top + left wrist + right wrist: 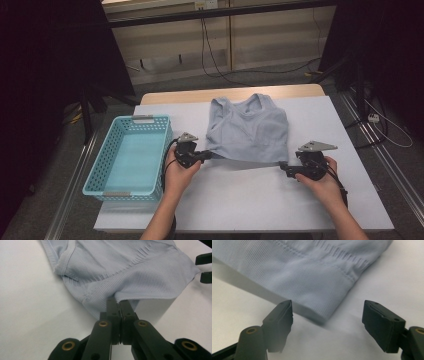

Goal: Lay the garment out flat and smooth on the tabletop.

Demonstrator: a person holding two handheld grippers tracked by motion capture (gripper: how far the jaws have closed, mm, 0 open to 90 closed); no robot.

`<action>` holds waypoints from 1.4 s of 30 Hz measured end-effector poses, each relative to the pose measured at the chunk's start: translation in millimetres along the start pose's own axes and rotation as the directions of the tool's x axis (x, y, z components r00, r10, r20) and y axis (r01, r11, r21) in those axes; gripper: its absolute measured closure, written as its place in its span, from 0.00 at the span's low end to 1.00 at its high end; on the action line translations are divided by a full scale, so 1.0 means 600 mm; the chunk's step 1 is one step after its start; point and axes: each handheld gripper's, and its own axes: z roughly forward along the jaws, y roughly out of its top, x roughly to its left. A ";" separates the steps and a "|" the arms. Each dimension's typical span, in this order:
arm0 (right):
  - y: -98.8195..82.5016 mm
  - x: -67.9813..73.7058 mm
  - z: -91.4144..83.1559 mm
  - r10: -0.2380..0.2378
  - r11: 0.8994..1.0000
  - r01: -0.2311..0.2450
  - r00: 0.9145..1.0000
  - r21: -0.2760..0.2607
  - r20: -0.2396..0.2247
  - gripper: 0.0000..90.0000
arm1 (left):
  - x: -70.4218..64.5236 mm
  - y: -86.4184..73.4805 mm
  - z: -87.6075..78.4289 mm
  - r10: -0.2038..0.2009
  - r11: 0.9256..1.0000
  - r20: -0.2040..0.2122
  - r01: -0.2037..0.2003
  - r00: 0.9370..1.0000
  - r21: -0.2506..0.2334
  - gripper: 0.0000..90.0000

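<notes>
So nearest to you it's your two hands down at the front edge of the counter (260, 200), one at each bottom corner of the light blue knit top (248, 131). That setup makes sense to me: the hem is the closest edge, and if you take both corners you can lift or fold the whole thing evenly instead of dragging it in a lump.

Your left hand-held gripper (204, 155) is already committed. In the left gripper view the jaws are pressed tight together with a bit of the ribbed hem (117, 297) pinched between the tips, and the fabric there is pulled up off the surface, with a shadow under it.

Your right hand-held gripper (327, 315) isn't there yet. Jaws are spread wide, the other hem corner (322, 312) sits between and just ahead of them, and neither pad is touching cloth. I'd guess you want to nudge in a little so the corner is properly inside before you close, otherwise you'll only catch the edge.

Further out, the rest of the top lies flat in the middle of the counter, straps pointing away from you. The turquoise basket (131, 156) sits off to the left with nothing in it, probably where the top ends up.
</notes>
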 end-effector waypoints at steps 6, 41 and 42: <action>0.002 0.005 0.011 -0.027 0.999 0.026 0.999 0.022 0.030 0.45 | 0.004 0.003 -0.005 -0.017 1.000 0.003 0.017 1.000 -0.015 0.99; 0.029 -0.029 -0.051 0.101 0.975 -0.114 0.992 -0.191 -0.080 0.97 | -0.006 0.009 -0.010 0.007 1.000 0.028 -0.006 1.000 -0.015 0.99; 0.028 -0.028 -0.048 0.098 0.977 -0.111 0.992 -0.182 -0.080 0.97 | -0.005 0.009 -0.009 0.004 1.000 0.027 -0.004 1.000 -0.019 0.99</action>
